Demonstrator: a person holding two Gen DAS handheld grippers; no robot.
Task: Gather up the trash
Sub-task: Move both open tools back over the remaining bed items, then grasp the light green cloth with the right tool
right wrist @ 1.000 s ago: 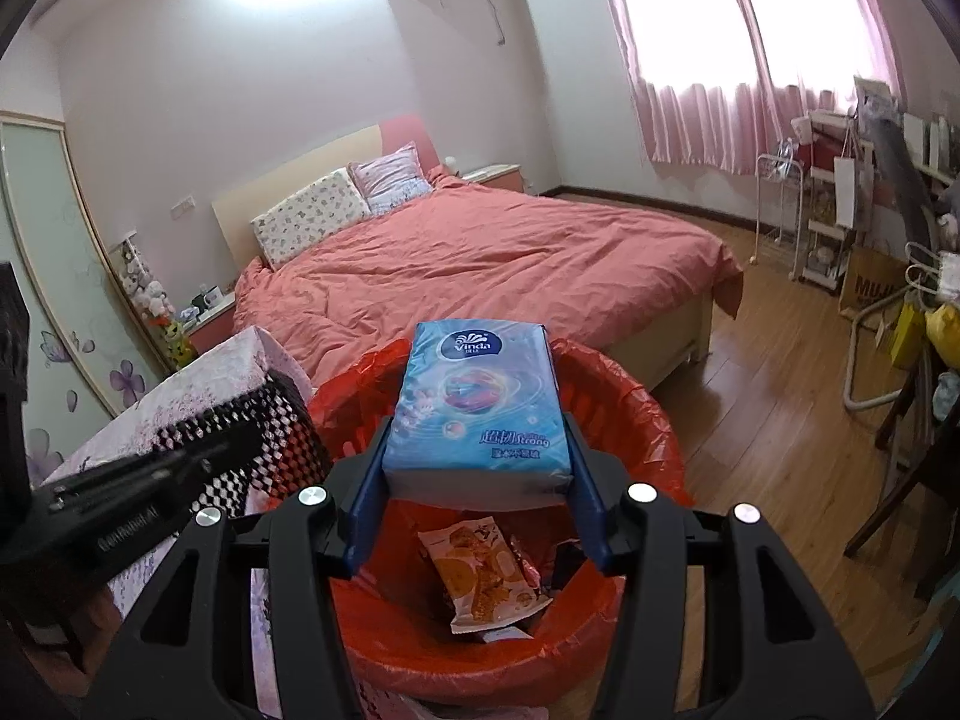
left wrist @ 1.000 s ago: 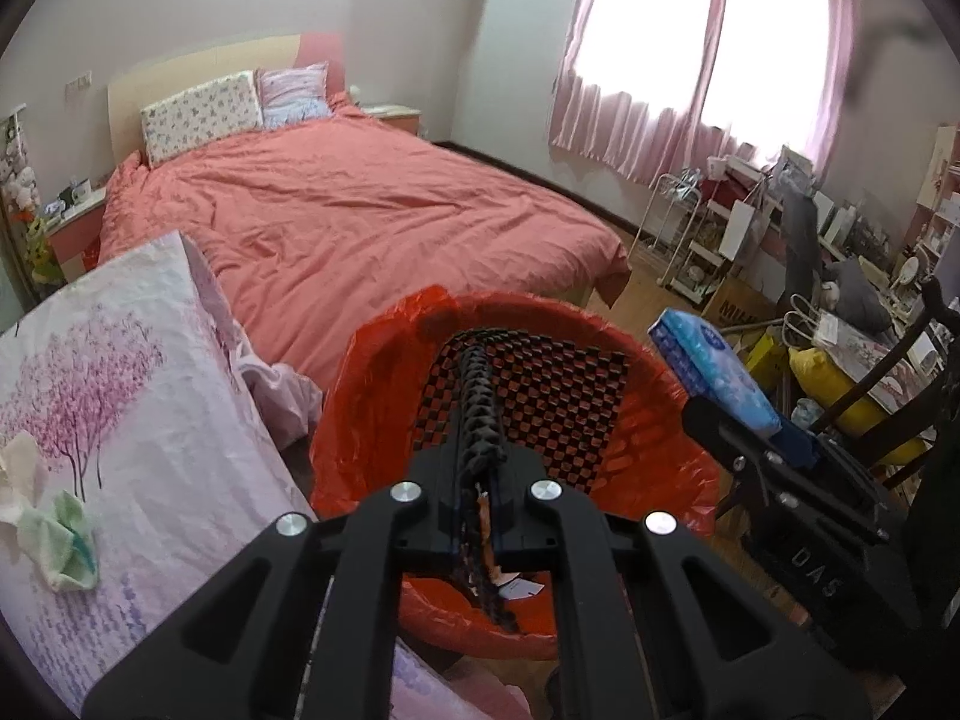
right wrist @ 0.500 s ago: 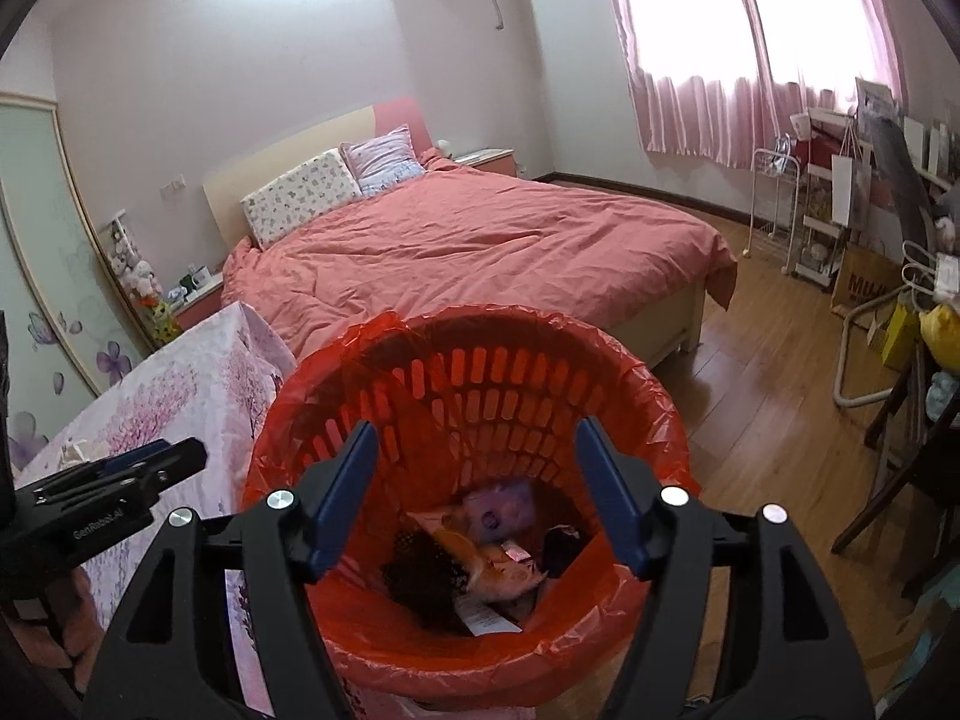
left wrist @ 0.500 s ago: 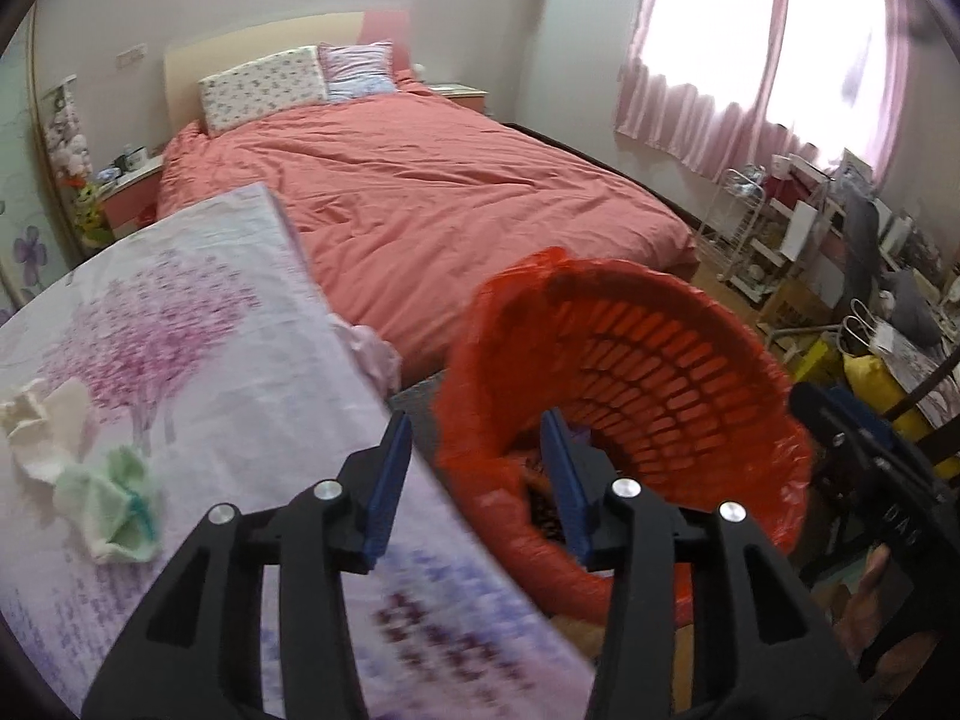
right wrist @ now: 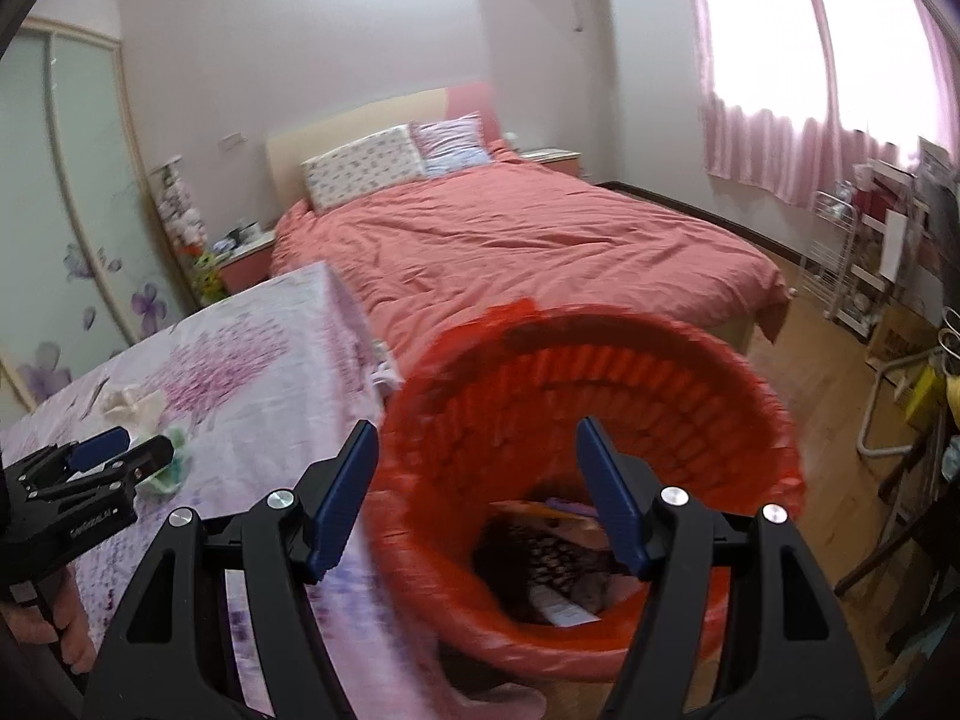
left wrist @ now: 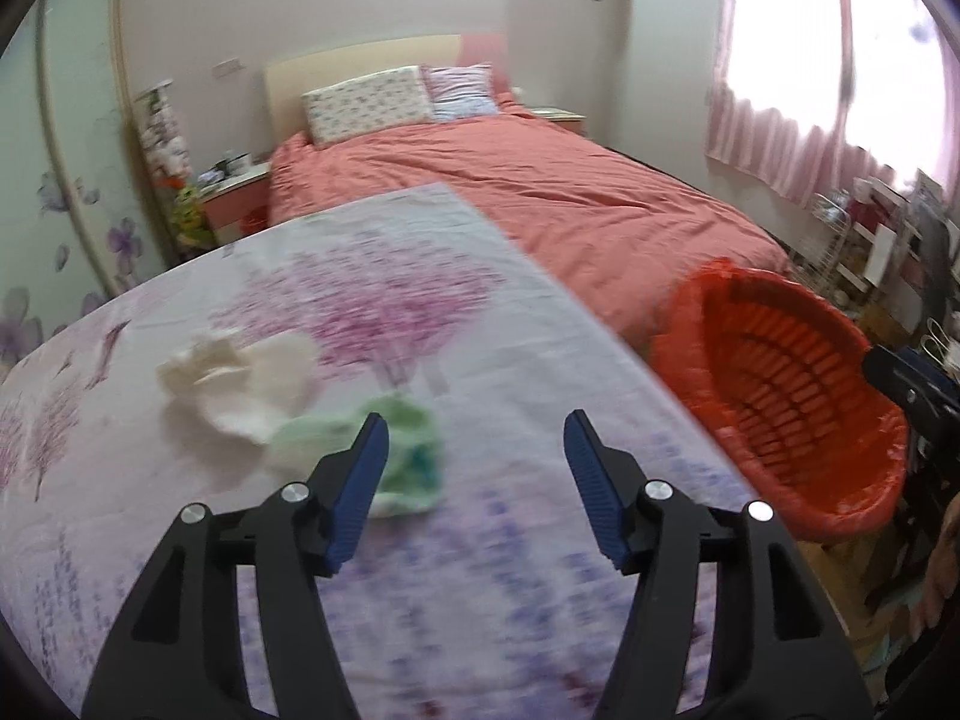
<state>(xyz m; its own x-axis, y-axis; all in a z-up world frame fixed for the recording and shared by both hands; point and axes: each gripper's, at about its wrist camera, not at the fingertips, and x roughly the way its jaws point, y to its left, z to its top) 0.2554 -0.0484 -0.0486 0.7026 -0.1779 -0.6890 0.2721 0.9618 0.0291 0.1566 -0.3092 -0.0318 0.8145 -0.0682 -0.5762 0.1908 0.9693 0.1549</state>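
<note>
Crumpled green tissue (left wrist: 408, 456) beside the left gripper (left wrist: 474, 468)'s left finger (jaws apart, empty, like the right gripper (right wrist: 477, 483)'s) could, seemingly, escape an off-centre pinch.

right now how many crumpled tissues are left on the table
2: a white crumpled tissue on the flowered tablecloth, and a green one touching it, just ahead of the open left gripper. None looks hidden.
</note>
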